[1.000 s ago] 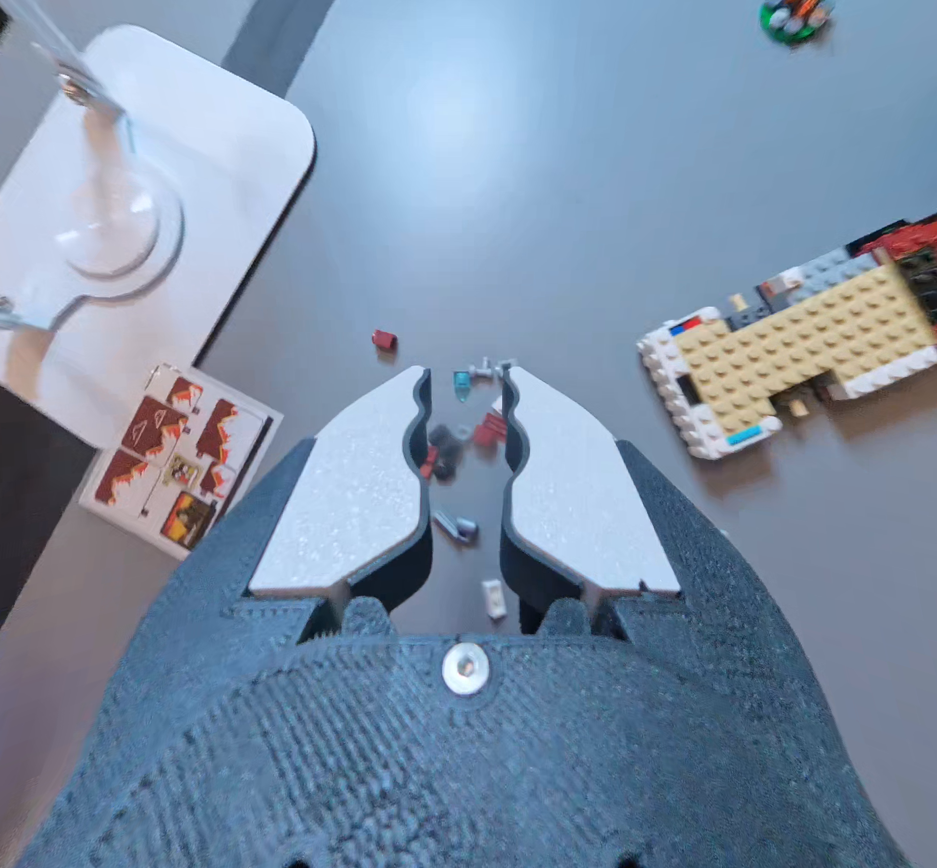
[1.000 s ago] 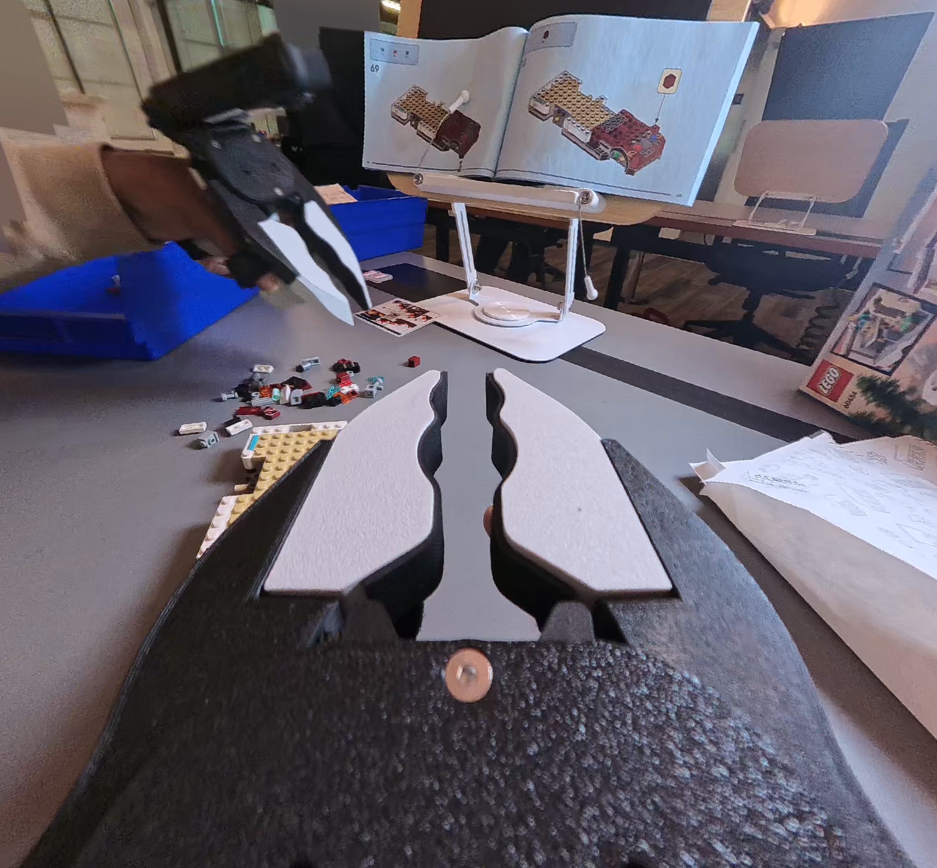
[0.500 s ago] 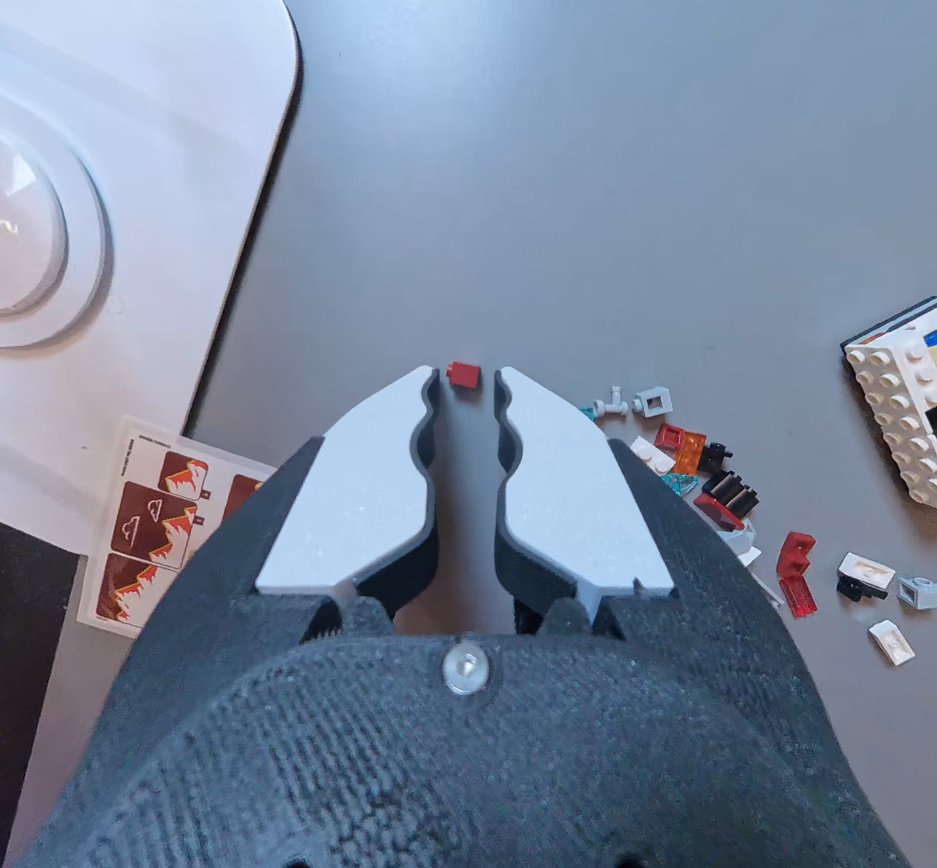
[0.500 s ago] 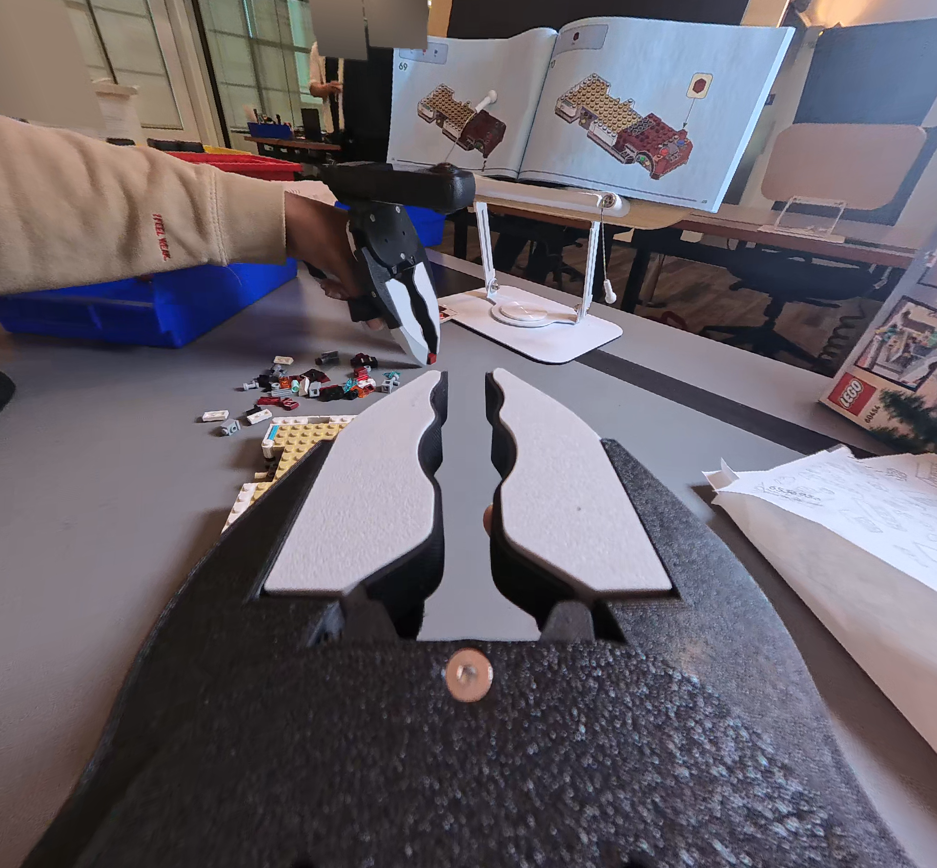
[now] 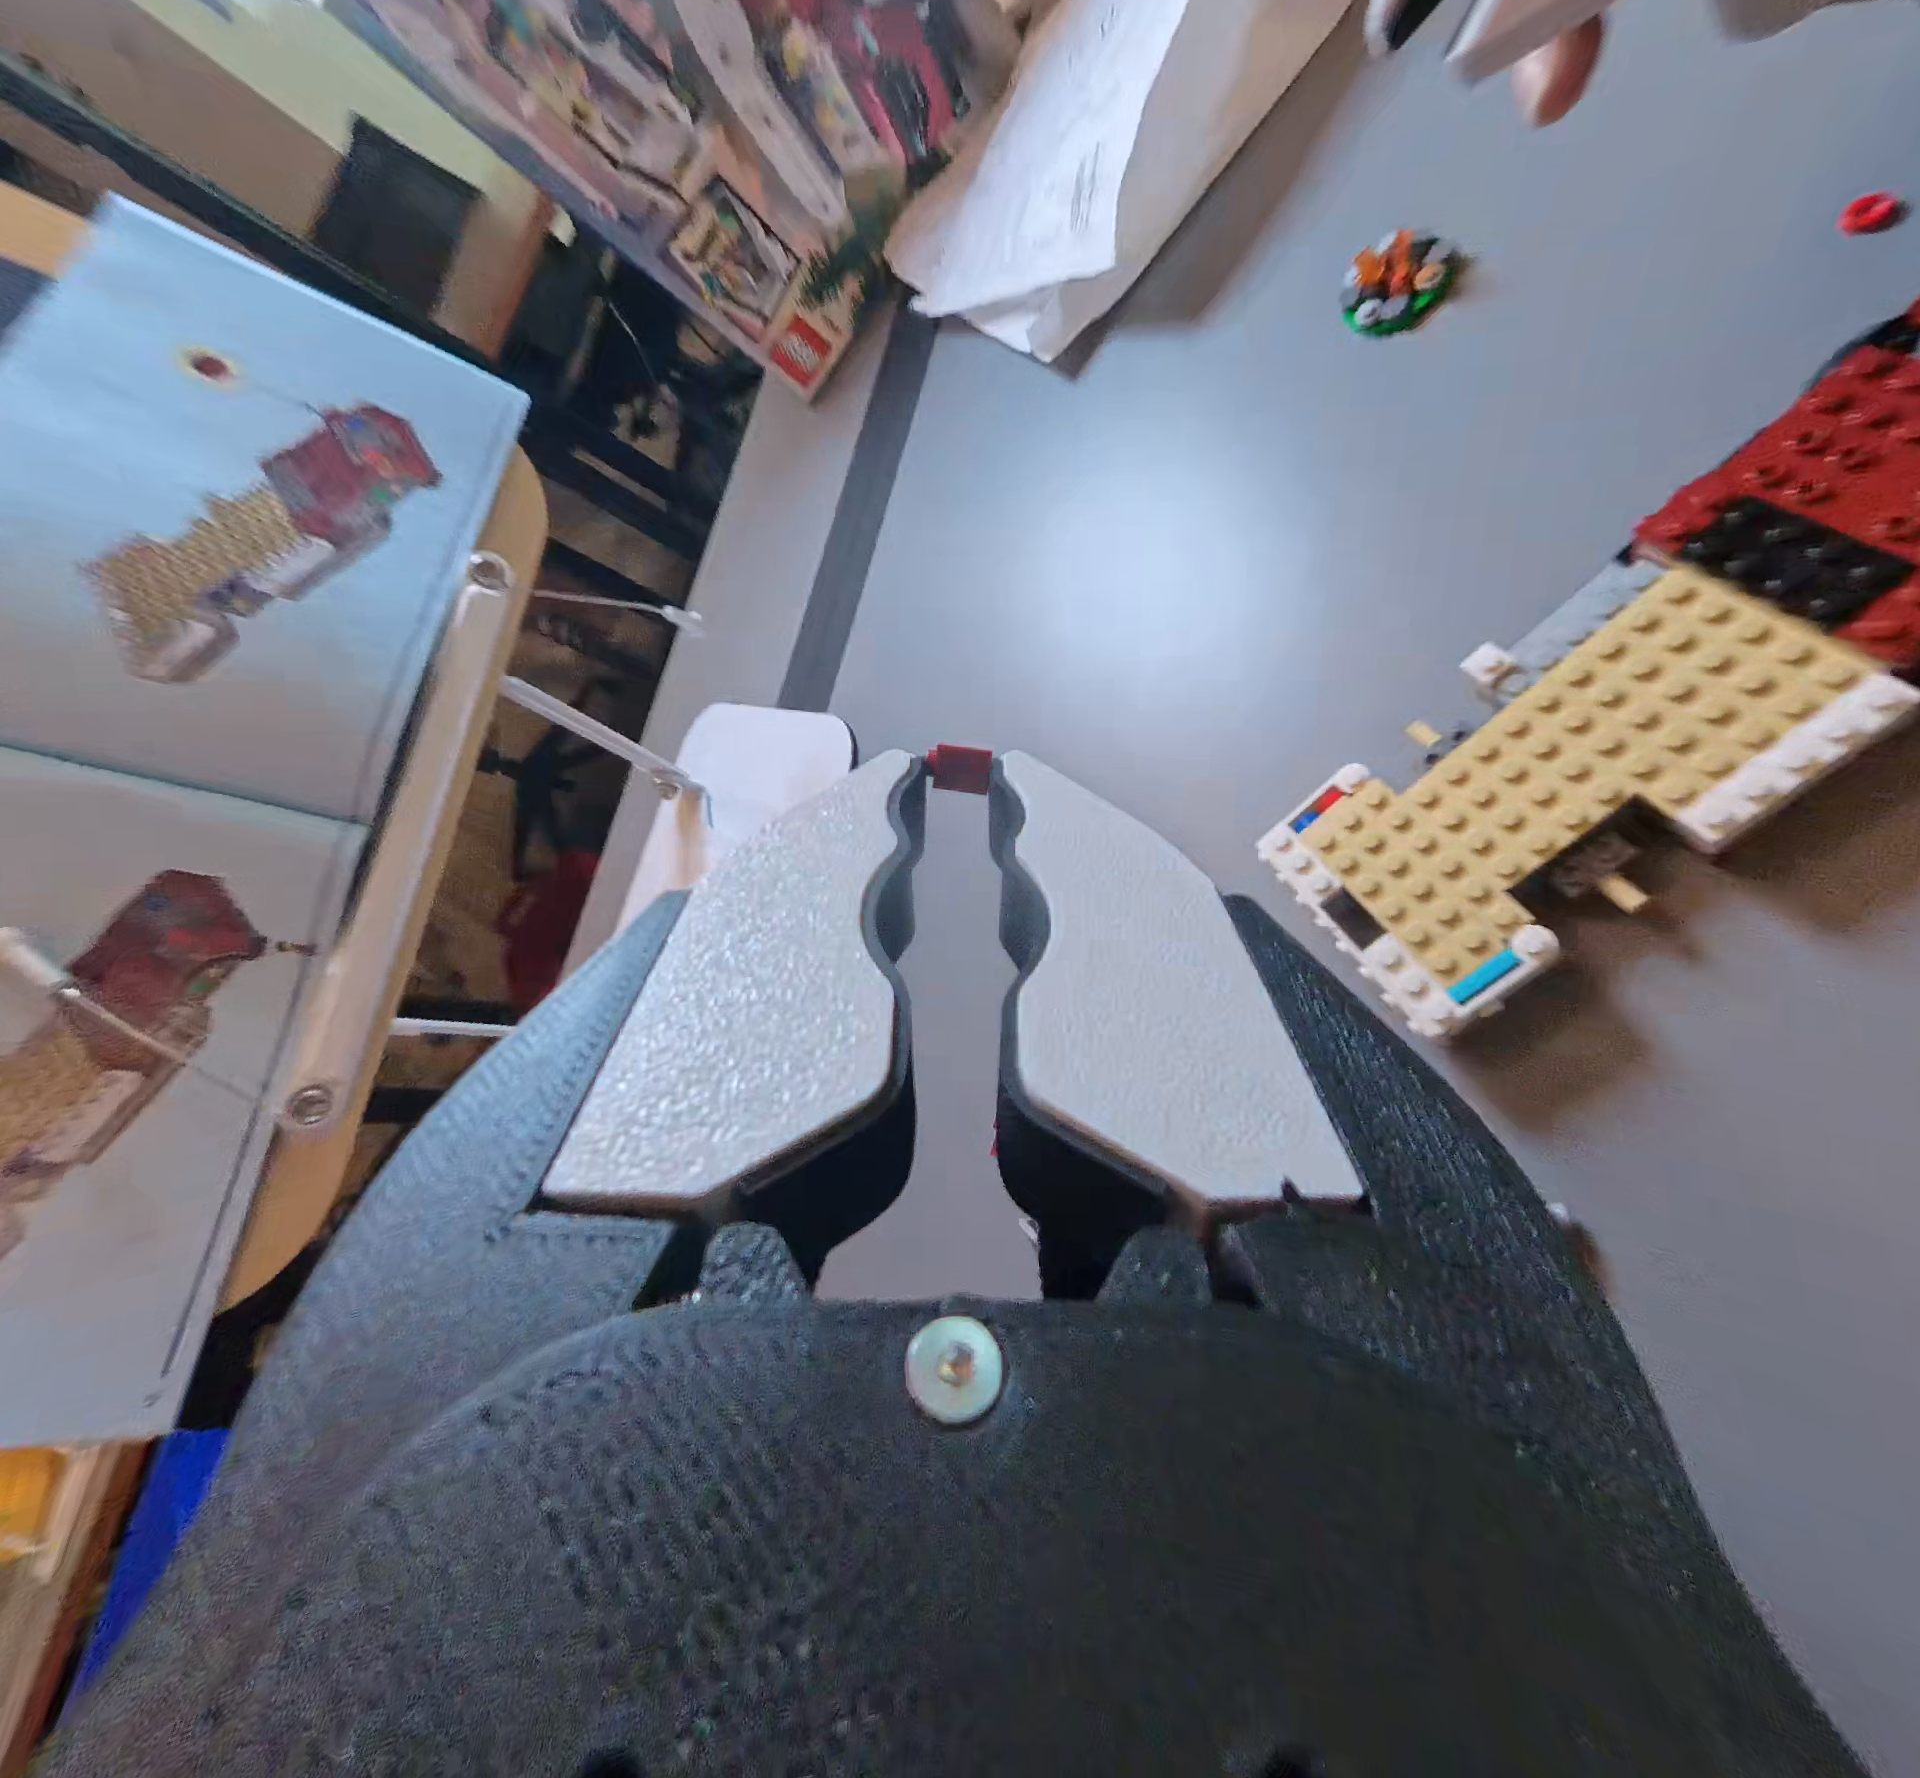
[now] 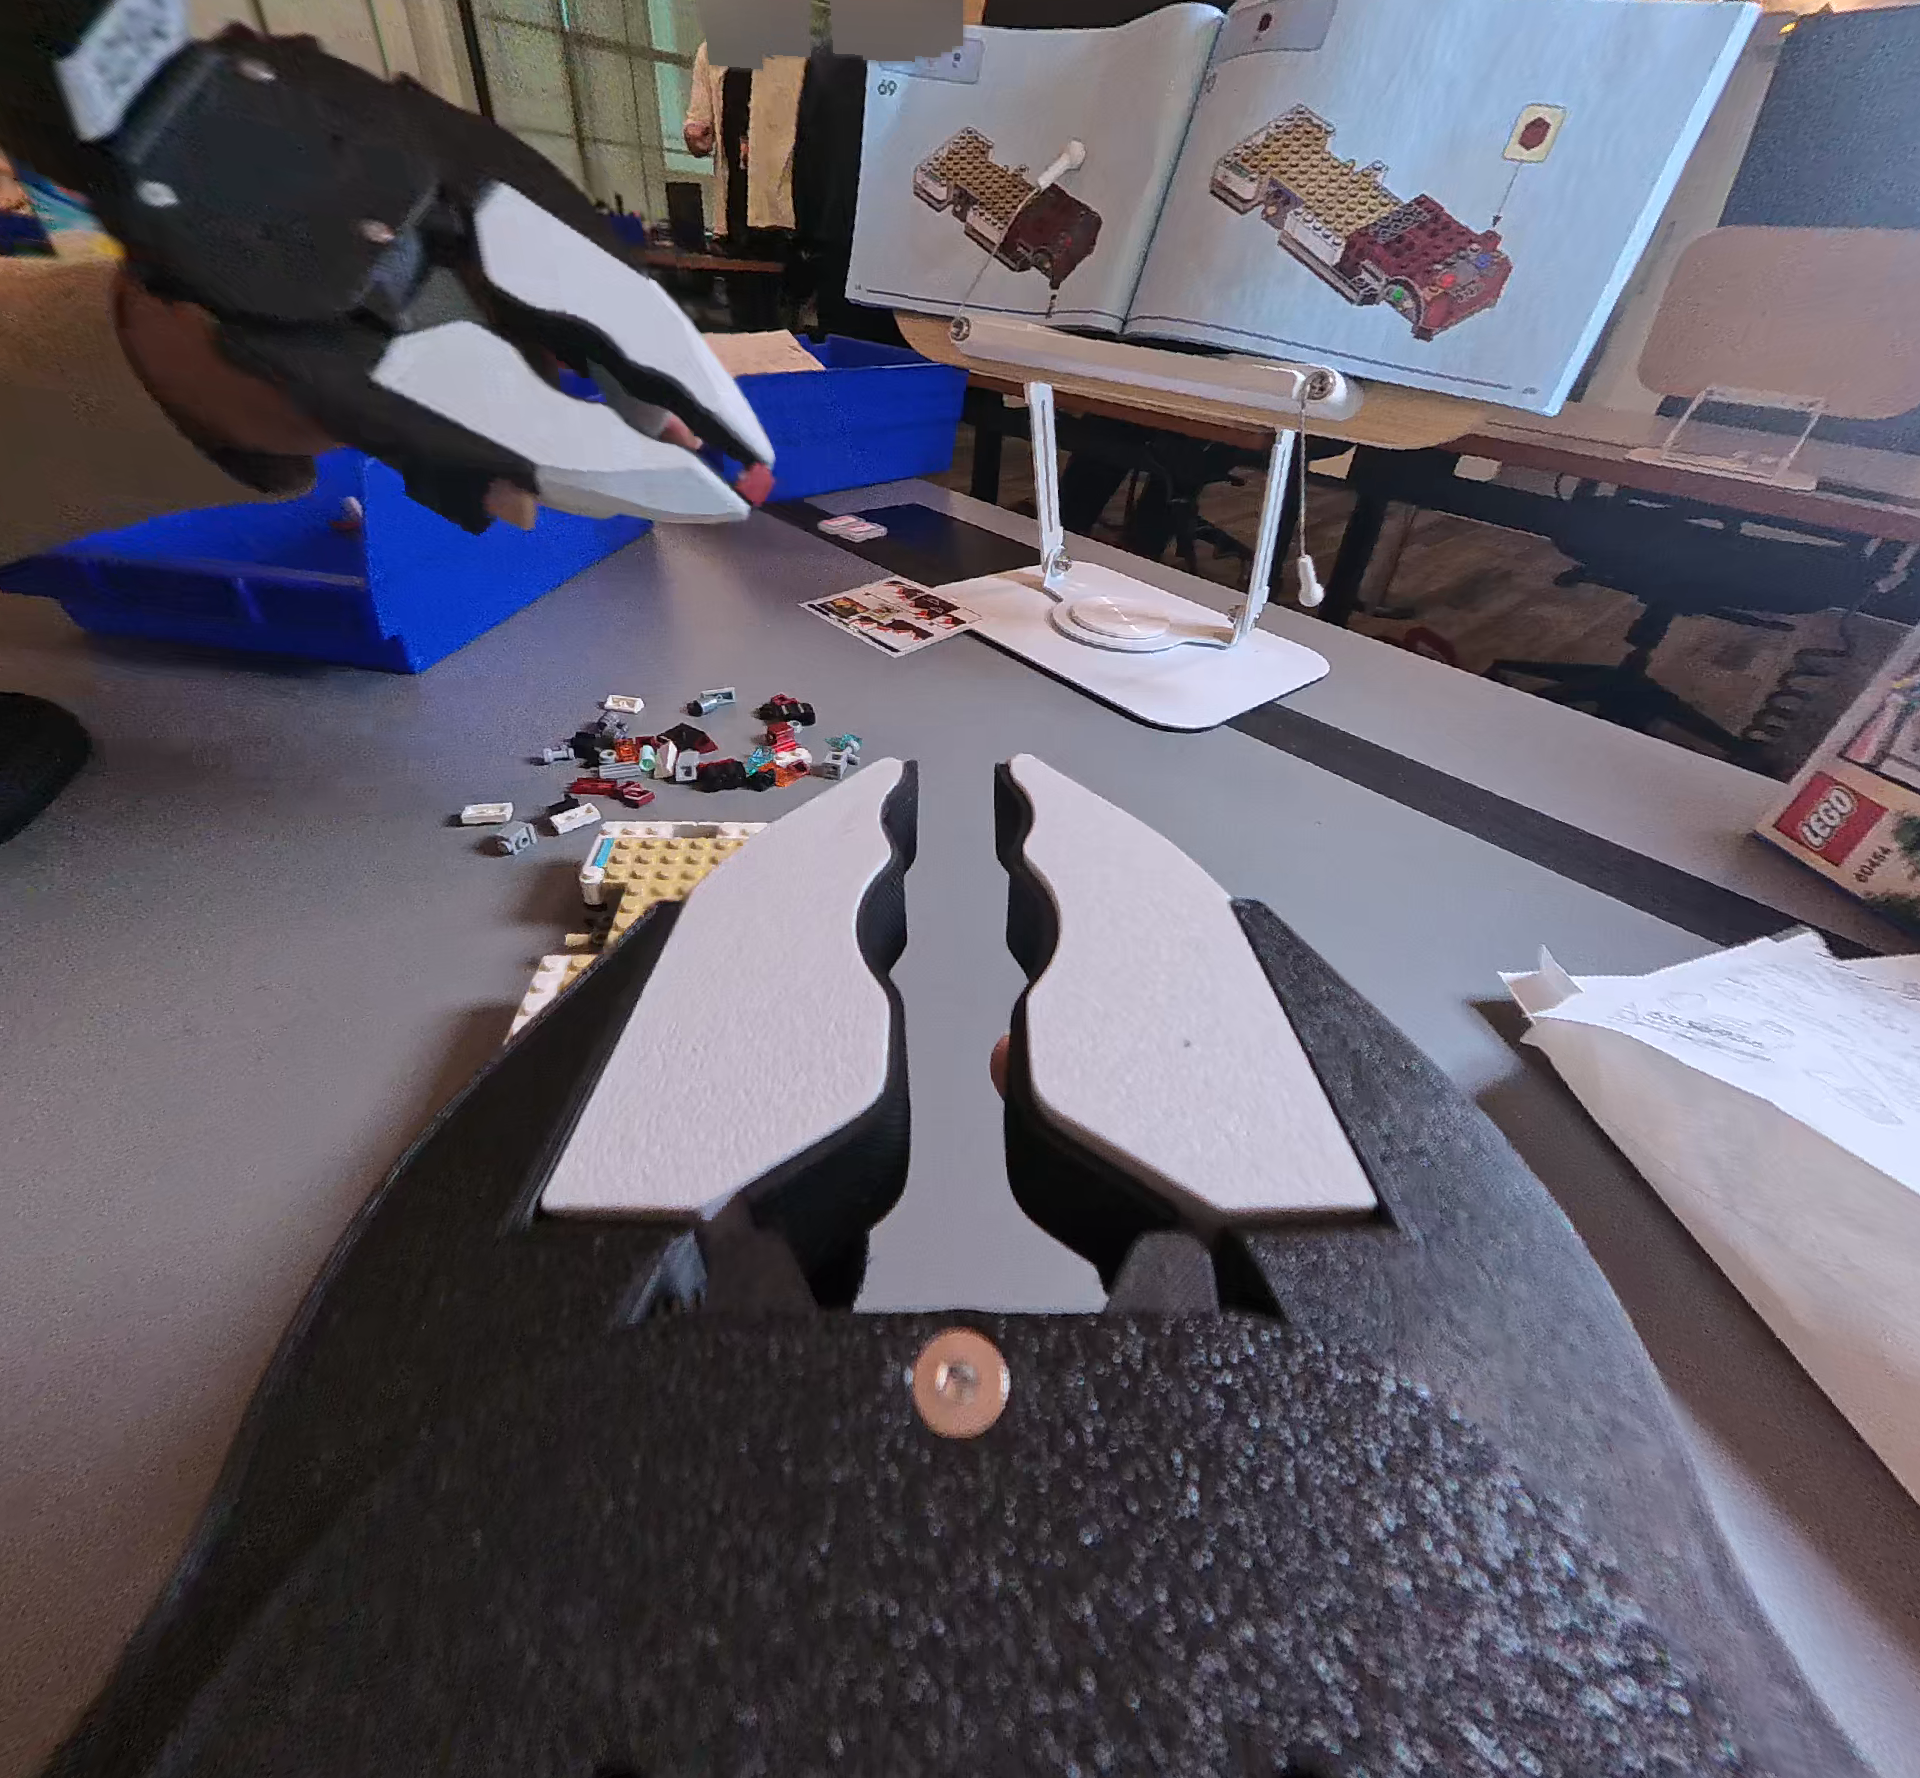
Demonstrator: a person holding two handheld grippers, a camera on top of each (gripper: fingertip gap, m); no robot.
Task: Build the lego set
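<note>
My left gripper is shut on a small red brick, pinched at its fingertips and lifted off the grey table. The right wrist view shows it in the air at upper left, with the red brick at its tips. My right gripper is open with nothing between its fingers, low over the table. The tan plate model with white edging and a dark red part lies to the right of the left gripper; its corner shows beside my right gripper.
A pile of small loose pieces lies ahead of the model. An open instruction book stands on a white stand, a sticker sheet beside it. Blue bins at left, paper bag and toy box at right. Tip to tip, the grippers are about 15 cm apart.
My left gripper closed on the small red brick that lay on the table, lifted it and tilted up away from the table. My right gripper stayed still.
</note>
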